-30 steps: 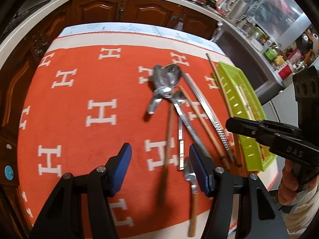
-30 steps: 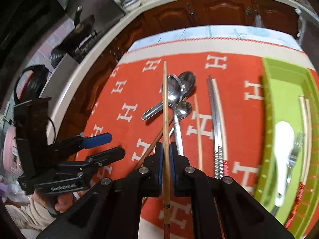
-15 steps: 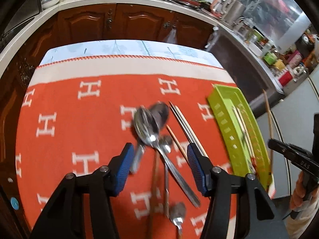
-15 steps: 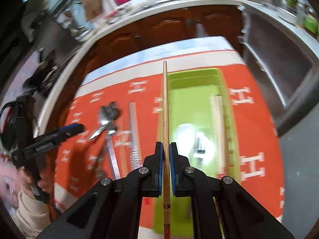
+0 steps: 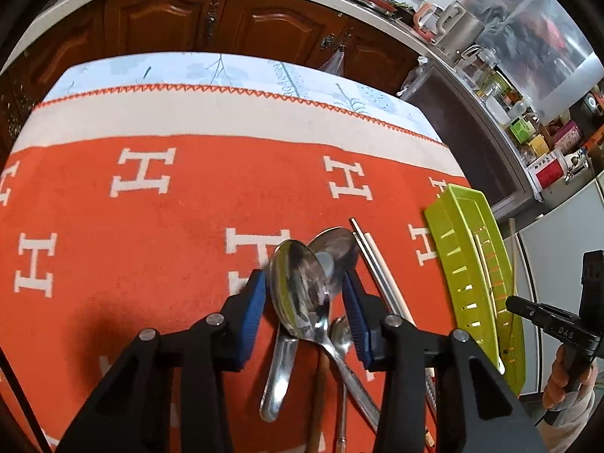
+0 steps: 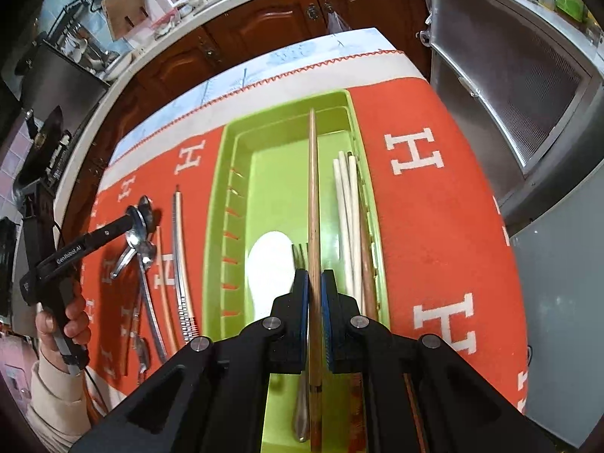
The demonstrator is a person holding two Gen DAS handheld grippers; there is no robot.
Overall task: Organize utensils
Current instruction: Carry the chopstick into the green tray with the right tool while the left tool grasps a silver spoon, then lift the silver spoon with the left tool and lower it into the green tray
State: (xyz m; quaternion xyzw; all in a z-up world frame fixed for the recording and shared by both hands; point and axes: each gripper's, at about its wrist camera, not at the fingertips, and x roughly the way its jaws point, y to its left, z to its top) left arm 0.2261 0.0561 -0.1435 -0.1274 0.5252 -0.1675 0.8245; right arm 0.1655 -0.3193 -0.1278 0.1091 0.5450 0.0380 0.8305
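Note:
Two stacked steel spoons [image 5: 298,294] lie on the orange cloth, their bowls between the blue pads of my left gripper [image 5: 304,290]. Its jaws are closing, and I see no pad pressing on the spoons. A small spoon [image 5: 341,336] and a pair of metal chopsticks [image 5: 377,264] lie just to the right. My right gripper [image 6: 315,294] is shut on a wooden chopstick [image 6: 312,188], held lengthwise above the green tray [image 6: 222,226]. The tray holds a white rice spoon [image 6: 271,264], a fork [image 6: 300,253] and white chopsticks [image 6: 347,207].
An orange cloth with white H marks [image 5: 151,245] covers the table. Dark wooden cabinets [image 5: 188,19] stand beyond its far edge. A grey cabinet front [image 6: 509,87] stands close on the tray's right. A hand [image 6: 64,321] holds the left gripper's handle.
My left gripper has come forward and down over the spoons and its jaws have narrowed around their bowls. My right gripper has carried the chopstick from above the cloth to above the green tray.

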